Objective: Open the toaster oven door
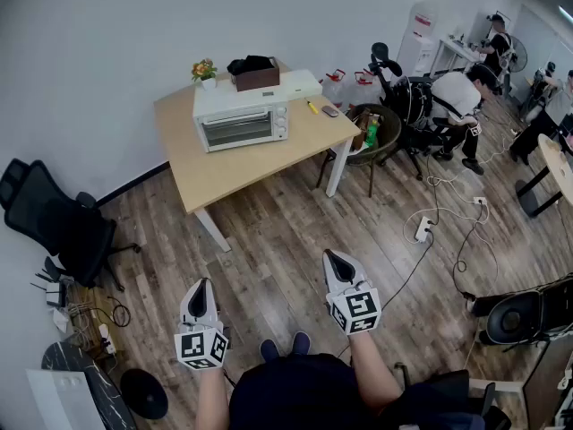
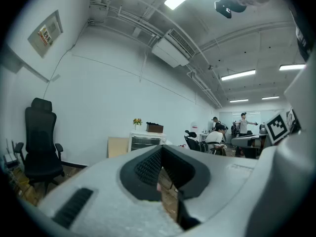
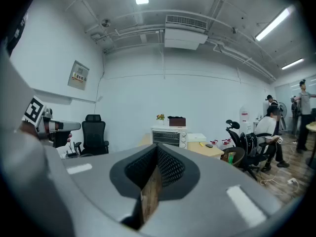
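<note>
Low in the frame, the left gripper (image 1: 200, 289) and the right gripper (image 1: 337, 262) were side by side over the wood floor (image 1: 286, 231). Each had its jaws closed to a thin slit and held nothing. Up in the middle of the frame, the toaster oven (image 1: 240, 122) sat on a tan table (image 1: 224, 176). Its door was shut. It was well apart from both grippers.
</note>
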Tool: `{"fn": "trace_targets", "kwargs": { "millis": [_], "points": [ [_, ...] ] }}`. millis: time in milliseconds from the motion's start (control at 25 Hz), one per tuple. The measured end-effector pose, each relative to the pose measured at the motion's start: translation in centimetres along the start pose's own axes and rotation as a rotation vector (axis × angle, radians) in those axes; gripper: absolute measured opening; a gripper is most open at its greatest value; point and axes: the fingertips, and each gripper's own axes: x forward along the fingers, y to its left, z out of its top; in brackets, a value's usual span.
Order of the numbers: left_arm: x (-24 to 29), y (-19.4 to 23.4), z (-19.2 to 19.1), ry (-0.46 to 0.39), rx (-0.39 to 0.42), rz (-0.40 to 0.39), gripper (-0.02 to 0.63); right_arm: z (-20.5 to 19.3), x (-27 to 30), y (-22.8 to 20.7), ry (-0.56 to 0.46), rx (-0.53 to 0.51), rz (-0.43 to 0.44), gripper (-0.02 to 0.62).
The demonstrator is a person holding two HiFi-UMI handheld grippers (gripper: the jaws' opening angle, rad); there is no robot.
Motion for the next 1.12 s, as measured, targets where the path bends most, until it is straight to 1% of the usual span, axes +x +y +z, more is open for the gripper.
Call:
{"fn": "trace_targets", "kwargs": {
  "millis": [120,200,400,600,760,1000,1120],
  "points": [
    [0.2,0.0,-0.4,0.005,-0.020,-0.007,-0.003,-0.3,0.2,-0.1,0.007,-0.014,-0.003,0.008],
    [0.3,0.0,-0.6,0.009,-0.024,-0.009,-0.003,-0.5,0.2,-0.2,0.010,-0.005,-0.001,0.008],
    [0.5,-0.3,-0.8,0.014,-0.003,-0.009,-0.003,-0.3,0.2,-0.8,-0.009,-0.039,-0.013,0.011],
    [1.1,-1.1,-1.3,0.022,0.010,-0.013,-0.003,-0.7,0.0,-1.4,-0.019,-0.002,0.002,0.011],
    [1.5,-2.3,-1.5,0.023,0.019,-0.015,-0.003,-1.2,-0.1,-1.7,-0.003,-0.012,0.022,0.008],
    [1.1,-3.2,-2.1,0.018,0.037,0.006,-0.003,-2.5,-0.3,-2.5,-0.004,0.019,0.035,-0.003],
    [1.3,-3.0,-2.1,0.019,0.048,0.019,-0.005,-2.5,0.0,-3.0,-0.010,0.017,0.035,-0.005]
  ]
}}
